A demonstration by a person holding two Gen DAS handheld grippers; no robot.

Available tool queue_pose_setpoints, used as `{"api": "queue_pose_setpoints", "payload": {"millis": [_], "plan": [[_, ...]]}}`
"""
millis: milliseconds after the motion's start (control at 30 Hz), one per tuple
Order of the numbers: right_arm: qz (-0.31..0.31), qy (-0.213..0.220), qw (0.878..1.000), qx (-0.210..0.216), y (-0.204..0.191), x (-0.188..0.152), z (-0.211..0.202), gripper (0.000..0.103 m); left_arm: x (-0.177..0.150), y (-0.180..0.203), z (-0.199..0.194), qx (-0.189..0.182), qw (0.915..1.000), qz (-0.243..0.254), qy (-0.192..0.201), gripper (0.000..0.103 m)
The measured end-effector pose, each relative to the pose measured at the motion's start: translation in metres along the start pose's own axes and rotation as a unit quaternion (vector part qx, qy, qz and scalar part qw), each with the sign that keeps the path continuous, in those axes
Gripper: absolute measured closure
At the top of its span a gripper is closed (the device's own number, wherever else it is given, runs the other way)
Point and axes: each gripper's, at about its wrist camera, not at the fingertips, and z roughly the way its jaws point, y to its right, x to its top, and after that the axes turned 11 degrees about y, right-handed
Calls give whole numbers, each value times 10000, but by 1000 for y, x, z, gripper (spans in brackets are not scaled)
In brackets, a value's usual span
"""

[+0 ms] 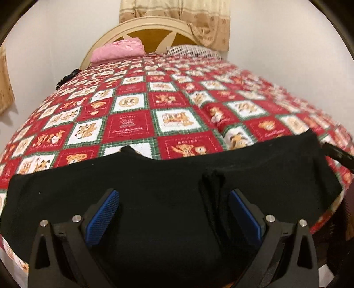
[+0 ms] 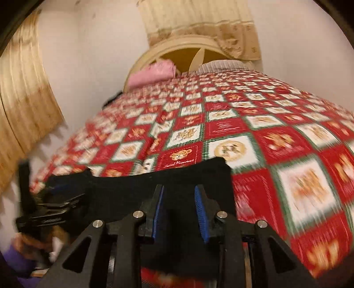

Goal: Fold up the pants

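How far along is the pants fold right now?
Done: the black pants lie as a compact flat band at the bed's near edge. In hand: nothing; the left gripper and right gripper both stand open over the cloth. Left: a ridge near the middle; possibly another fold.

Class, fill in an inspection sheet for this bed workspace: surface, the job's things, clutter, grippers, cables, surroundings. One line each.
Surface: bed covered by a red, white and green teddy-bear quilt, slightly rumpled.
Job's things: black pants lie flat across the near edge of the bed.
Clutter: pink folded cloth and striped pillow at the headboard; a dark item at the far left edge, unclear what.
Grippers: left gripper wide open above the pants; right gripper partly open over the pants, nothing clamped.
Cables: nothing seen.
Surroundings: cream headboard, beige curtains, white walls.
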Motion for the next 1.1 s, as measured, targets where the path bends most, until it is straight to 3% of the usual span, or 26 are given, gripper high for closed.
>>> {"api": "queue_pose_setpoints", "payload": {"millis": [67,100,200,300,500,633,800,933,1100], "plan": [[-318,-292,9984,-375,0,-6,28,77,3,7,7,148,9997,172,-48,1],[-241,-250,9978,-560,8,-7,39,85,4,11,10,222,9994,271,-44,1],[317,-65,9972,-678,21,-3,45,91,8,20,18,397,9978,536,-27,1],[647,10,9946,-809,27,0,51,92,10,22,23,464,9972,585,-71,1],[495,358,9944,-865,5,7,28,88,9,16,19,385,9981,475,-91,1],[60,771,9967,-252,-41,6,0,88,9,11,14,342,9987,373,-94,1],[-253,-41,9960,855,-119,-31,28,88,10,-10,-3,903,9950,407,80,1],[-204,-364,9917,1220,-152,-59,51,88,6,-47,-14,1402,9900,171,45,1],[-338,-102,9921,1200,-165,-69,56,58,-6,-84,-18,1791,9834,-253,-148,1]]}}
